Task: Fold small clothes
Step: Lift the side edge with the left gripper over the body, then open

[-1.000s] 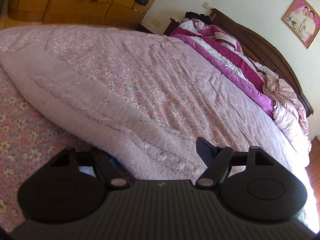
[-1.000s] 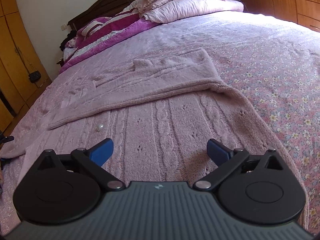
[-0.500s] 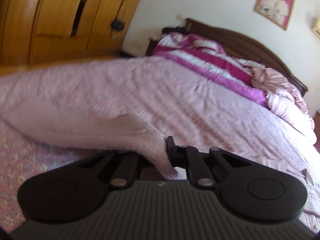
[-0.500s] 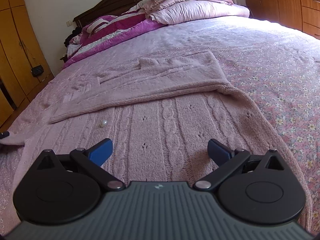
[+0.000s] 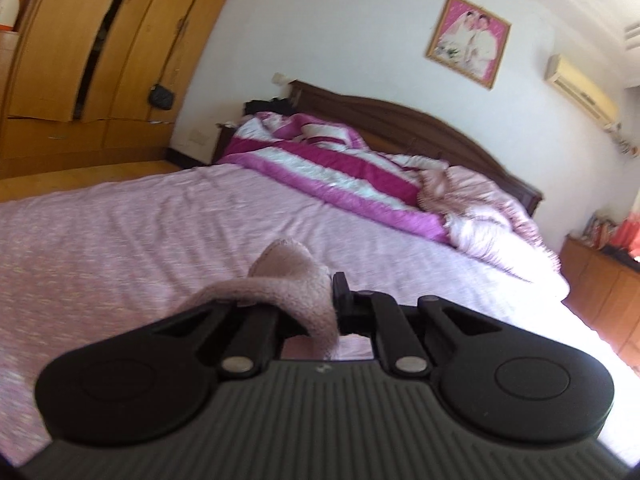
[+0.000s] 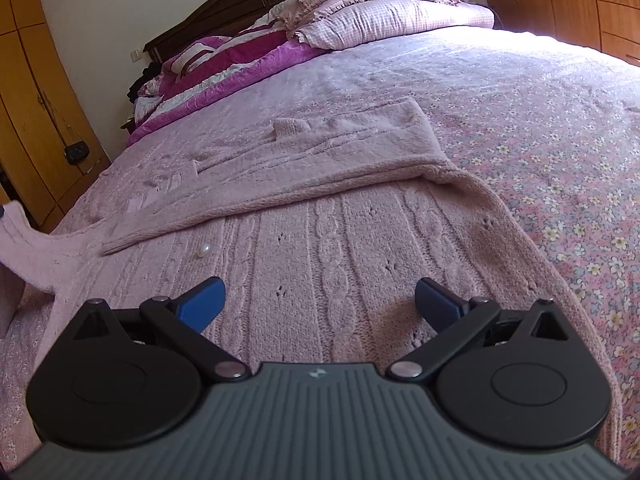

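Left gripper point(image 5: 334, 300) has closed since the earlier frame, now clamping and lifting the pink knit cardigan's point(image 6: 340, 240) edge off the bed point(image 6: 540, 92). Right gripper point(image 6: 320, 300) is hovering over it, jaws apart. Fold step underway; next is probably carrying that edge across.

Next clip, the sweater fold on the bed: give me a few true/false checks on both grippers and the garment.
1. The left gripper is shut on a fold of the pink sweater. True.
2. The right gripper is clamped on the sweater. False: its blue fingers stand wide apart above the cable-knit body.
3. One sleeve lies folded across the sweater. True.
4. The sweater rests on a wooden table. False: it lies on a floral bedspread.
5. A small pearly button sits on the knit. True.
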`<state>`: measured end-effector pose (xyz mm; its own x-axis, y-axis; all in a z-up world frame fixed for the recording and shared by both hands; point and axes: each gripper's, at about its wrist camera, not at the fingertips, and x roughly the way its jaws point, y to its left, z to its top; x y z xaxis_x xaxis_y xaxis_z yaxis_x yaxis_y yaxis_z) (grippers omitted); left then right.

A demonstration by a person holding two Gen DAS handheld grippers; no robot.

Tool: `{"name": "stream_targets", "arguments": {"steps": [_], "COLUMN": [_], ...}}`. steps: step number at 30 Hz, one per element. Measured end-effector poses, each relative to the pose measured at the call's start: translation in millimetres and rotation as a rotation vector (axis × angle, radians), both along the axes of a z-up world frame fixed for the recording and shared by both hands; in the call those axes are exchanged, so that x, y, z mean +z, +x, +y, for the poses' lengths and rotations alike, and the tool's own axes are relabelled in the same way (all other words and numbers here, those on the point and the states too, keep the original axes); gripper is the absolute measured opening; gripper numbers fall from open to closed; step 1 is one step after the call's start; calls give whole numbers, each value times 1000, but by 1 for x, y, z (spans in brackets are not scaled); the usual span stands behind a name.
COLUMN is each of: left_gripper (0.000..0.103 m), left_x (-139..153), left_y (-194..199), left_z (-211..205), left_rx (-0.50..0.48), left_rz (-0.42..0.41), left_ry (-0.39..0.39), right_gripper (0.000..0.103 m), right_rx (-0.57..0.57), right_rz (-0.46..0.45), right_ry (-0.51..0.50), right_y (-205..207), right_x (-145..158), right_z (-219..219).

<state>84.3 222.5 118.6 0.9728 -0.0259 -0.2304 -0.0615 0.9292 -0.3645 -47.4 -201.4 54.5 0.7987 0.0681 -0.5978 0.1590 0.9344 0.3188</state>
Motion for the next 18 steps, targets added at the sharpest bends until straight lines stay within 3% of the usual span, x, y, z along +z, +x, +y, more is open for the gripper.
{"name": "stream_targets", "arguments": {"steps": [4,10,18], "left_gripper": [7,7,10], "left_x": [9,-5,-57], "left_y": [2,3,8], "left_z": [-40,-105,-151], "left_rx": [-51,-142,-252], "left_rz": [-9,30,210], "left_ry": [6,110,196], "right_gripper": [103,103,103], "right_rx": [-8,-19,7], "right_rz": [-6,-21,-42], "right_ry": [20,67,124], "right_y": [-3,-9,-13], "right_x": [0,-4,-7], "right_z": [-8,-22,-33]}}
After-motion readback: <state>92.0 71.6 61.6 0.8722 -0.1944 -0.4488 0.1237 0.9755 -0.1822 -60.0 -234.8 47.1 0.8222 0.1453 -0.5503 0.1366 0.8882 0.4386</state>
